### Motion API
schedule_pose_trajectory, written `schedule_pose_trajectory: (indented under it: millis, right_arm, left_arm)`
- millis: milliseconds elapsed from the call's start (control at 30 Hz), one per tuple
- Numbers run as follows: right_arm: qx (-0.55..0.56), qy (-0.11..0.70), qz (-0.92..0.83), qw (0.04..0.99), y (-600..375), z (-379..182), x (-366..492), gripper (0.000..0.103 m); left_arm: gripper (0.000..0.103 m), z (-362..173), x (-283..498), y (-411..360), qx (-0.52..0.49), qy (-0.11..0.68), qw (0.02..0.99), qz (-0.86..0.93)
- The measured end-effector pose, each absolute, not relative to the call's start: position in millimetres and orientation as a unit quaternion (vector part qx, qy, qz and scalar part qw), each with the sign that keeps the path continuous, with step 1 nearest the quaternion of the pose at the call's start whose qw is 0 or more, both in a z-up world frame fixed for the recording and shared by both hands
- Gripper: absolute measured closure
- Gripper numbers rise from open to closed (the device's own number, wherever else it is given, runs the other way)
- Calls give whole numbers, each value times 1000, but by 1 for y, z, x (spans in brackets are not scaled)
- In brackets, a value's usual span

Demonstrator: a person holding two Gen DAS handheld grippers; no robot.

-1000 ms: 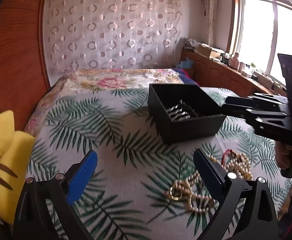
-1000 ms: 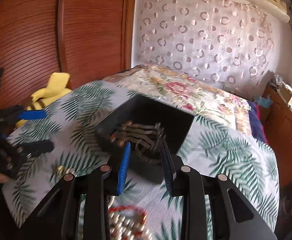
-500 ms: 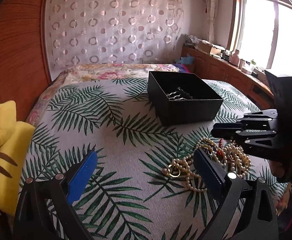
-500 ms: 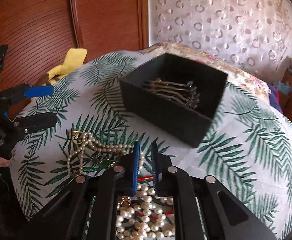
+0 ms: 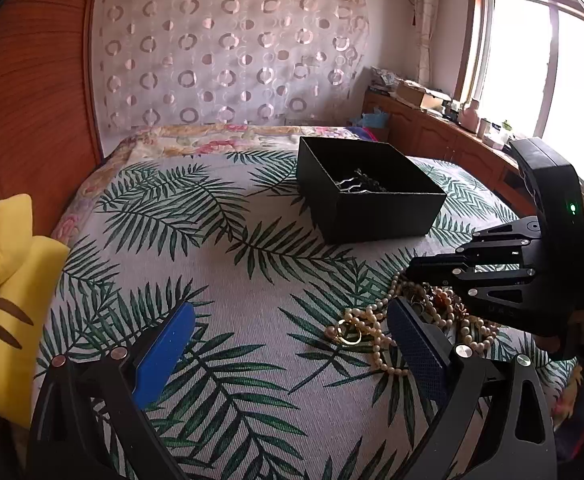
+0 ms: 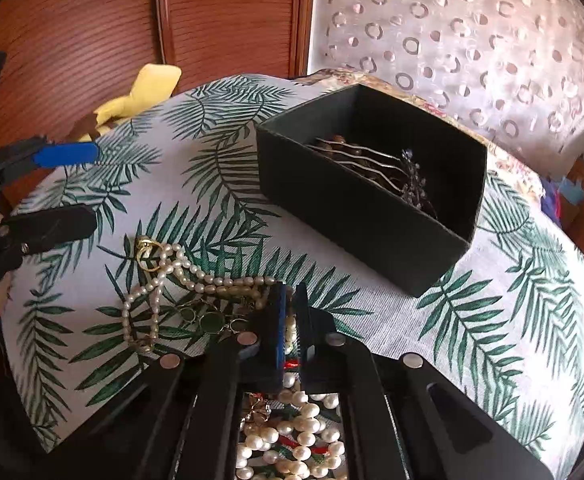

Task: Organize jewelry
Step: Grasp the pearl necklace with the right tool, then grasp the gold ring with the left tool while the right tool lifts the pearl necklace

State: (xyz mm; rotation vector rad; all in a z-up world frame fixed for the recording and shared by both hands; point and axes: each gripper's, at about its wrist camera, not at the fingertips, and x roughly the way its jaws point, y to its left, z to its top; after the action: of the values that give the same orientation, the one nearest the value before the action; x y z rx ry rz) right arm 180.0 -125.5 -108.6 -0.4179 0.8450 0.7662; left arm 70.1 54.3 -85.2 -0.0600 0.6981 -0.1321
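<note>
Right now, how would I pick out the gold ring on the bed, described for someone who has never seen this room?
Start at the black box on the palm-leaf bedspread, then come toward the camera to the heap of pearl necklaces. The gold ring lies at the heap's far-left tip, touching a strand. It alone is a plain shiny yellow hoop; its neighbours are cream beads.

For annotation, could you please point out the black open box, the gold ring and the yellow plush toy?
Black open cardboard box (image 6: 356, 216): right wrist view, near outer wall.
Gold ring (image 6: 147, 254): right wrist view, band.
Yellow plush toy (image 5: 7, 312): left wrist view, body.
</note>
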Motion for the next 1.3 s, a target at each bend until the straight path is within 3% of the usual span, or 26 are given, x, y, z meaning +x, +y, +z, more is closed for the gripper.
schedule_pose_trajectory:
  millis: [667,800,967,1033,1300]
  right_arm:
    - [-133,278,354,883,-181,-8,144,98]
    - [-130,277,347,887,-189,-4,148,98]
    - [-130,285,342,886,-189,-10,153,98]
    - [-130,287,340,886,-188,-12,153,98]
    - [-130,292,337,886,-186,-15,159,98]
  left_arm:
    - [11,-89,71,41,-16,360,928,-95]
    - [30,-93,74,33,-5,372,922,-107]
    - [62,-98,83,23,13,390,914,-115]
    - [66,-101,87,21,19,397,911,-114]
    - [66,-109,93,13,40,411,904,-110]
